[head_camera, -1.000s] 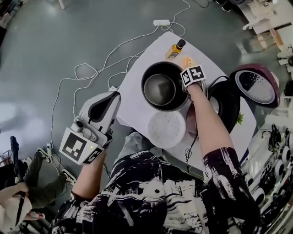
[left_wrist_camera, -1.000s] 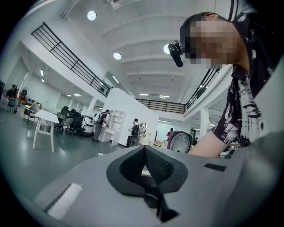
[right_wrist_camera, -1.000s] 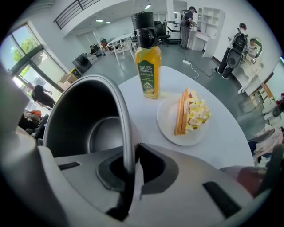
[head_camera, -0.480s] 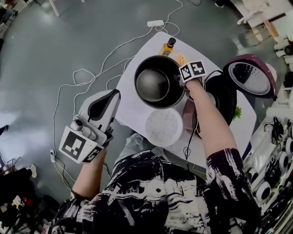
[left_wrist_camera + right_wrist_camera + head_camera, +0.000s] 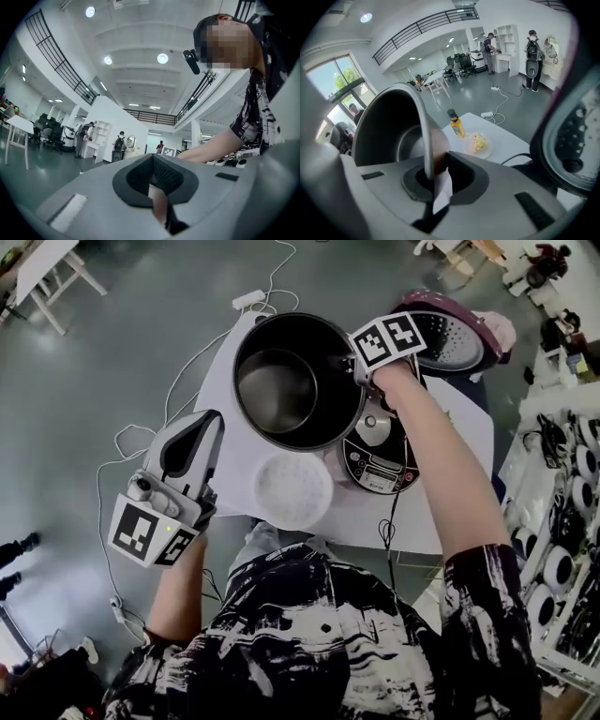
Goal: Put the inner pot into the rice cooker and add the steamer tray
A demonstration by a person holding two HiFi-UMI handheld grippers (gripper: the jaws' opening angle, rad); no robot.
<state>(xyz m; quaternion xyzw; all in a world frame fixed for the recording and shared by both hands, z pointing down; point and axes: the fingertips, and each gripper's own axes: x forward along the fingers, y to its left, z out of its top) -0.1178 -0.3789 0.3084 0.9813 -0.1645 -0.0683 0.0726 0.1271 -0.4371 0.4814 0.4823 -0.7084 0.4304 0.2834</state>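
Observation:
The dark metal inner pot hangs in the air above the white table, tilted, and looks empty. My right gripper is shut on its rim on the side toward the cooker. In the right gripper view, the rim of the inner pot runs between the pads of the right gripper. The rice cooker stands just right of the pot with its purple lid open. The white perforated steamer tray lies flat near the table's front edge. My left gripper is shut and holds nothing, left of the table.
A yellow bottle and a plate with food sit on the table's far side; the pot hides them in the head view. Cables and a power strip lie on the floor. More cookers stand on shelves at the right.
My right gripper has lifted the inner pot off the table, so it looks much bigger in the head view. The left gripper has risen a little.

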